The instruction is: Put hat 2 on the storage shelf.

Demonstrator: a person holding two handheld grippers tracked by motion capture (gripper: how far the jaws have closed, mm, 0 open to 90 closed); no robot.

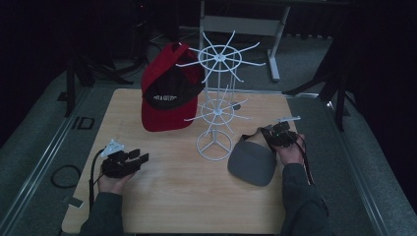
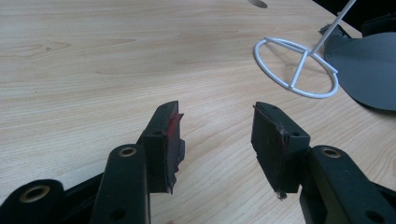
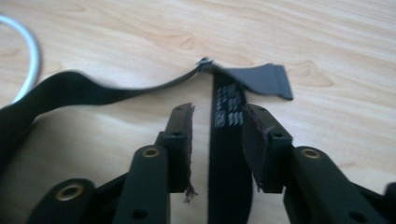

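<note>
A grey cap (image 1: 252, 164) lies on the wooden table (image 1: 167, 196) to the right of a white wire rack (image 1: 215, 101). My right gripper (image 1: 268, 132) is at the cap's back, with its jaws either side of the black strap (image 3: 225, 154). In the right gripper view, the right gripper (image 3: 219, 111) is open: the strap rests against the right jaw and a gap shows at the left jaw. A grey tab (image 3: 268, 79) ends the strap. My left gripper (image 1: 140, 156) rests low at the table's left. The left gripper (image 2: 217, 109) is open with bare wood between its jaws. A red and black cap (image 1: 164, 98) hangs on the rack.
The rack's round base (image 2: 295, 65) stands on the table between my two grippers, with the grey cap (image 2: 373, 70) just behind it. A black cable loop (image 1: 64, 175) lies off the table's left edge. Dark stands and a white frame (image 1: 241, 24) stand behind the table.
</note>
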